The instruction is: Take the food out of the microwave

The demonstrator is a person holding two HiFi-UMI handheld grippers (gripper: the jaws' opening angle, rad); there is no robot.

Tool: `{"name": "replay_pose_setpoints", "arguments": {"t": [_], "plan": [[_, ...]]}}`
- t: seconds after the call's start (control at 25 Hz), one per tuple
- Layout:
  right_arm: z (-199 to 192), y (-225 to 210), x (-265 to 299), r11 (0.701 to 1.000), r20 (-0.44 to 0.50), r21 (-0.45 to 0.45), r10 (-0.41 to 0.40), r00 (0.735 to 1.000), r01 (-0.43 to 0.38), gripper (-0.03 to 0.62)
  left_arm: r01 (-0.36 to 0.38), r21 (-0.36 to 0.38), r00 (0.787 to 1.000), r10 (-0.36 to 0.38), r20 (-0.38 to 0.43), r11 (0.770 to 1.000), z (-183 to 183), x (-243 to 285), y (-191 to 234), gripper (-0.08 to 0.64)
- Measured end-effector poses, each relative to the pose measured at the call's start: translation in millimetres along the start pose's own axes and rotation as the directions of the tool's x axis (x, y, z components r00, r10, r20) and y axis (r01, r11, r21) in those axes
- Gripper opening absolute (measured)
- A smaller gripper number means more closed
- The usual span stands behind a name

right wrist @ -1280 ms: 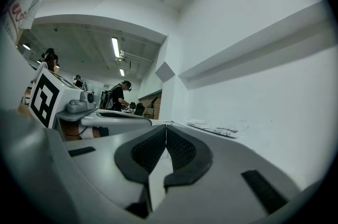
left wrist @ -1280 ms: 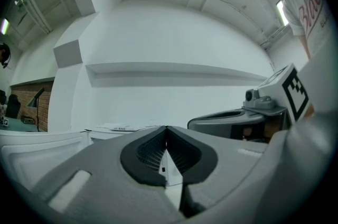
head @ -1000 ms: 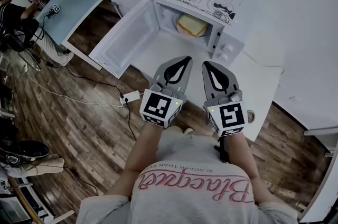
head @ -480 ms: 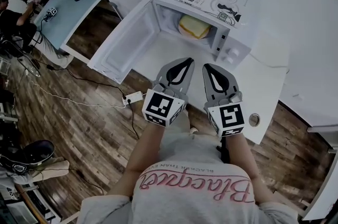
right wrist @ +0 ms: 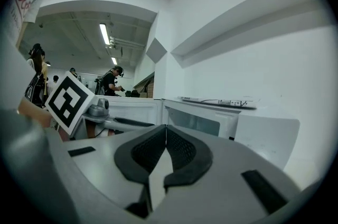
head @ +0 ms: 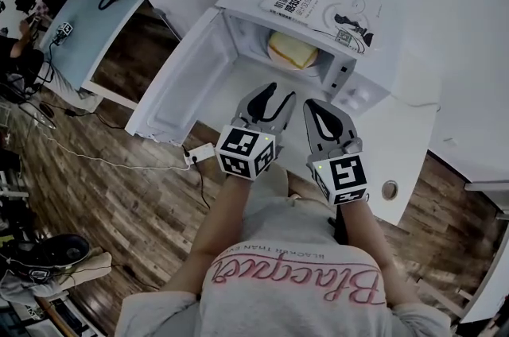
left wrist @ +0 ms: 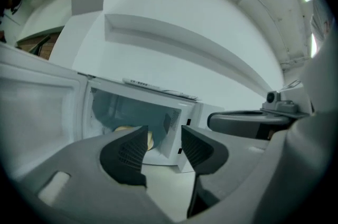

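Left gripper (head: pixel 282 91) fingers just spread, empty; right gripper (head: pixel 312 103) fingers pressed together (booklet (head: pixel 322 8) atop open microwave (head: pixel 359 93), food (head: pixel 293 49) inside).

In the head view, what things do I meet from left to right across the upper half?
blue desk → open microwave door → food inside the microwave → microwave control panel

The white table (head: pixel 413 129) runs beneath my left fingers (head: pixel 248 117) and right fingers (head: pixel 343 129). Just past my tips the microwave (head: pixel 362 93) stands on it. A small ring (head: pixel 389 189) sits right of my right fingers. Left of my left fingers, down on the wood floor (head: pixel 119 208), lies a power strip (head: pixel 199 153).
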State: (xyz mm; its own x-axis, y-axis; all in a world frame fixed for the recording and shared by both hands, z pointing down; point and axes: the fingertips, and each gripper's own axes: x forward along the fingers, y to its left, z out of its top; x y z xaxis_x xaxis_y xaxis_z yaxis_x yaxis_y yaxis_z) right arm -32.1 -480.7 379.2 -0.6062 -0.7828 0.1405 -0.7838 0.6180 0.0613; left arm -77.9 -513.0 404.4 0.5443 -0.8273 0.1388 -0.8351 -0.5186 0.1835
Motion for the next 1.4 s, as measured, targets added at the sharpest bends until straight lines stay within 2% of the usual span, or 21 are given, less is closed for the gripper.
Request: {"name": "replay_pose_setpoints", "arguments": {"t": [0.04, 0.16, 0.28, 0.44, 0.64, 0.76, 0.84, 0.96, 1.0, 1.04, 1.2, 1.4], "plan": [[-2.8, -1.1, 5.0, 1.0, -0.009, 0.004, 0.0, 1.0, 0.0, 0.011, -0.004, -0.033, 1.0, 0.003, -0.012, 0.999, -3.8, 5.3, 7.5, 0.195], [-9.9, -5.3, 19.6, 1.0, -0.034, 0.017, -0.004, 0.999, 0.004, 0.011, -0.011, -0.128, 0.999, 0.007, -0.032, 0.992, -13.4, 19.0, 28.5, 0.204], [-16.6, -10.7, 33.9, 0.999, -0.056, 0.037, -0.011, 0.998, 0.013, 0.011, -0.016, -0.273, 0.999, 0.001, -0.052, 0.962, -27.4, 33.1, 49.7, 0.204], [-24.2, -17.2, 51.2, 0.998, -0.083, 0.056, -0.017, 0.996, 0.022, 0.011, -0.026, -0.472, 0.997, -0.015, -0.081, 0.881, -47.3, 51.7, 71.6, 0.204], [-35.3, -24.1, 69.0, 0.997, -0.119, 0.072, -0.025, 0.993, 0.033, 0.011, -0.084, -0.591, 0.991, 0.004, -0.136, 0.802, -73.3, 75.2, 95.2, 0.202], [-42.9, -26.7, 78.5, 0.997, -0.14, 0.077, -0.021, 0.99, 0.032, 0.011, -0.117, -0.659, 0.988, 0.021, -0.152, 0.743, -85.1, 86.3, 109.9, 0.202], [-47.0, -28.4, 83.4, 0.996, -0.149, 0.08, -0.018, 0.989, 0.03, 0.011, -0.125, -0.711, 0.988, 0.022, -0.152, 0.692, -90.4, 94.3, 115.9, 0.202], [-52.5, -30.8, 88.8, 0.996, -0.161, 0.088, -0.011, 0.987, 0.026, 0.011, -0.143, -0.801, 0.987, 0.029, -0.155, 0.581, -100.1, 103.8, 122.8, 0.202], [-54.2, -31.7, 90.6, 0.995, -0.165, 0.092, -0.009, 0.986, 0.025, 0.011, -0.151, -0.82, 0.987, 0.033, -0.159, 0.551, -102.4, 106.7, 124.5, 0.202], [-55.8, -32.8, 92.5, 0.995, -0.169, 0.097, -0.008, 0.986, 0.025, 0.011, -0.159, -0.831, 0.986, 0.036, -0.165, 0.533, -103.8, 109.7, 125.8, 0.202], [-60.9, -35.8, 100.4, 0.994, -0.183, 0.11, -0.004, 0.983, 0.024, 0.011, -0.202, -0.84, 0.977, 0.044, -0.209, 0.504, -107.1, 120.6, 129.2, 0.202], [-65.9, -37.3, 105.9, 0.993, -0.198, 0.116, -0.005, 0.98, 0.028, 0.011, -0.28, -0.846, 0.958, 0.072, -0.278, 0.454, -121.6, 124.1, 137.8, 0.202]]}}
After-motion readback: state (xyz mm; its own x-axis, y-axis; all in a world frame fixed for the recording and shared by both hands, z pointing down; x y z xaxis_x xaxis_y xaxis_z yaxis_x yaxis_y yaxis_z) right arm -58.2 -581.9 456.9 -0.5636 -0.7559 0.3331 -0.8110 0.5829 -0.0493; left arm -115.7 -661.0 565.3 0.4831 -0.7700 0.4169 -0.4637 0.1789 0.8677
